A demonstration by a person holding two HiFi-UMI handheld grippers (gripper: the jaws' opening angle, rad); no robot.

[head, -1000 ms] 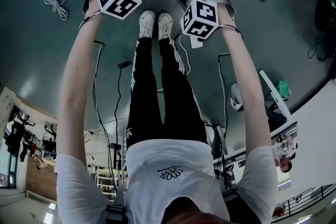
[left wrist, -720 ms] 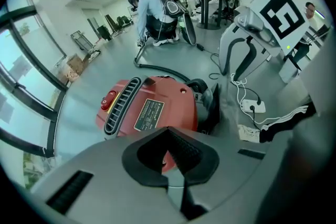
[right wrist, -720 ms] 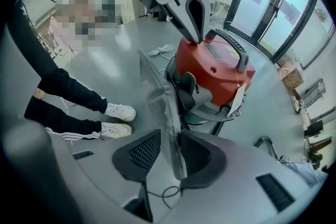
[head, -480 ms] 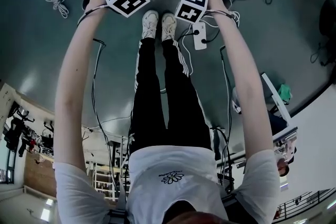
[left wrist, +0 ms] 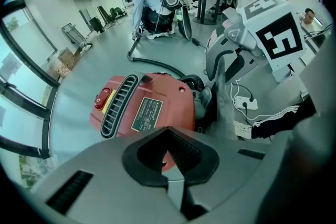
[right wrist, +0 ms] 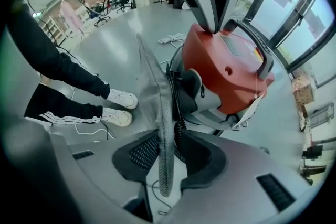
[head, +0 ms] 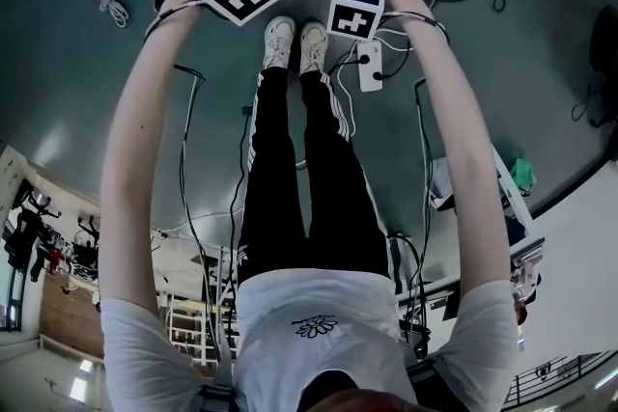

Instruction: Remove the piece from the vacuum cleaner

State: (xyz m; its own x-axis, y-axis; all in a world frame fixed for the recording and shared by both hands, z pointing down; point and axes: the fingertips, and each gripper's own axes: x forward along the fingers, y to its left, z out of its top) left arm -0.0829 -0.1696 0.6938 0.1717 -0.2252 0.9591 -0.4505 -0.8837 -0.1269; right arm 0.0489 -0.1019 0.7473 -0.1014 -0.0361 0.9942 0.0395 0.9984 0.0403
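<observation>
Grey piece [right wrist: 160, 128]: thin, upright, seen edge-on, pinched in right claw [right wrist: 167, 160], just beside black front of red vacuum cleaner [right wrist: 231, 65]. Vacuum cleaner on floor [right wrist: 105, 55]. Dark label [left wrist: 147, 114] on top, print too small to read; red switch [left wrist: 102, 98] beside vent. Left claw [left wrist: 169, 149] pressed together, empty, above vacuum cleaner. White power strip [head: 370, 68] near shoes.

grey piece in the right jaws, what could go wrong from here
The right gripper pinches the thin grey piece near one end; if it is caught on the vacuum cleaner, it may bend or slip out.
The left gripper, jaws shut, seems only to rest its tip on the red top, so the vacuum cleaner could shift under a pull.
The power strip lies on the floor by the shoes: a trip or snag risk.
</observation>
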